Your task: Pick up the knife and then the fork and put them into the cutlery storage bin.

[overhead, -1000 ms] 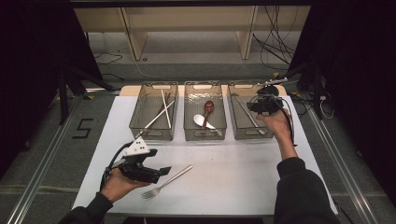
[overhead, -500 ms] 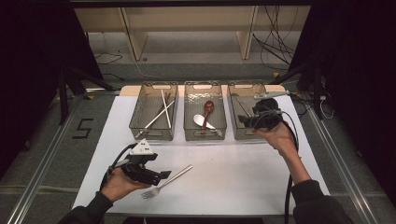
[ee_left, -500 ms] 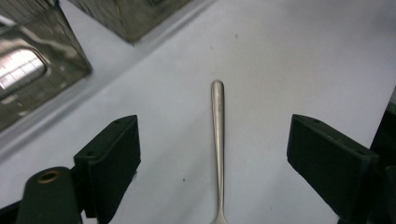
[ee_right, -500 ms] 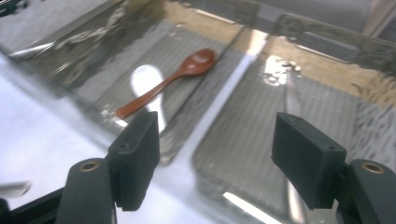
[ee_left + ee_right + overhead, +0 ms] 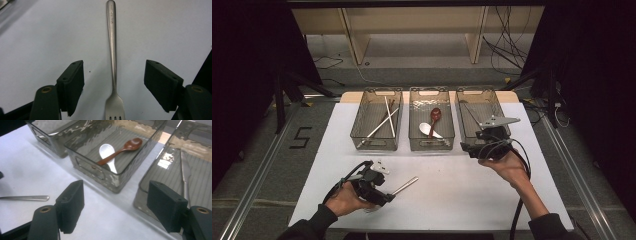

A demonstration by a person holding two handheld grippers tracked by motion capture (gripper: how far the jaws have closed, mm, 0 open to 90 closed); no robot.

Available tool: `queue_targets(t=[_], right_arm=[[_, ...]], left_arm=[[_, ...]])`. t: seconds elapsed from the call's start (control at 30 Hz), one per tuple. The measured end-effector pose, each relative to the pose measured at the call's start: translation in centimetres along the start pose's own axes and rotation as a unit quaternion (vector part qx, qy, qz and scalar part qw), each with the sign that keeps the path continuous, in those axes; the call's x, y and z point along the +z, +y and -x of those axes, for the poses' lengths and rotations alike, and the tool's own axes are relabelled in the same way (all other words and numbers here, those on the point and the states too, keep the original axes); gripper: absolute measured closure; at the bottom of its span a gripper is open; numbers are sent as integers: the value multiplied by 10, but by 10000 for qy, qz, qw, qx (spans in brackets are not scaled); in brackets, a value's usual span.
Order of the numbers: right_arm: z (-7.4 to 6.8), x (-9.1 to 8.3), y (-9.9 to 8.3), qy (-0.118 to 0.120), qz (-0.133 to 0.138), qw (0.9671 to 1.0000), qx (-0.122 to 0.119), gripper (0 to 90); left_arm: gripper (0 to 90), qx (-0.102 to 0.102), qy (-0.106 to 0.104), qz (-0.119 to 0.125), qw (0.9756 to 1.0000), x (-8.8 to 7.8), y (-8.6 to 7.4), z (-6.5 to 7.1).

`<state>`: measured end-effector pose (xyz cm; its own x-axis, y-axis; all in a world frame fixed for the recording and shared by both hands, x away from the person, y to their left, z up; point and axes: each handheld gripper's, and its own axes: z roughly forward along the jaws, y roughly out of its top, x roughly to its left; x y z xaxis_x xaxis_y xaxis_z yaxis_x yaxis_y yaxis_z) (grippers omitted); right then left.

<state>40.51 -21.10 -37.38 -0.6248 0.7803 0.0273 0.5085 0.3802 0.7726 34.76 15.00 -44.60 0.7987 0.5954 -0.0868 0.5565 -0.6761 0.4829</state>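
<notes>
Fork (image 5: 113, 62): lies flat on the white table (image 5: 452, 200), near edge, handle pointing away from me. My left tool (image 5: 113, 87) straddles its neck; the jaws have just been closing but stand clear on both sides, pads not touching. My right tool (image 5: 117, 207): jaws wide and just opening further, nothing between them, hovering at the front of the right bin (image 5: 472, 102). Middle bin (image 5: 140, 152): brown spoon (image 5: 125, 147) across white spoon (image 5: 107, 152). Left bin (image 5: 367, 107): chopsticks (image 5: 382, 122).

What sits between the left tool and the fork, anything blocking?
Nothing visible. The fork lies flat on the white table, its neck already between the left tool's jaws, which have just been closing but don't touch it yet.
</notes>
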Motion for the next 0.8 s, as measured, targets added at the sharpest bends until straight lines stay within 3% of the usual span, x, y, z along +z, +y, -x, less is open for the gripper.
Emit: queue_targets(t=[0.2,0.5,0.8], right_arm=[[-11,-4,-9,175,93,9998,-18,301],[-25,-4,-20,344,-39,9993,-145,301],[-28,-3,-21,391,-66,9991,-151,301]], left_arm=[[393,-10,-48,-147,9999,6,-1,-2],[513,200,-55,-487,9986,13,1,-1],[602,318,-79,-679,9972,19,4,1]])
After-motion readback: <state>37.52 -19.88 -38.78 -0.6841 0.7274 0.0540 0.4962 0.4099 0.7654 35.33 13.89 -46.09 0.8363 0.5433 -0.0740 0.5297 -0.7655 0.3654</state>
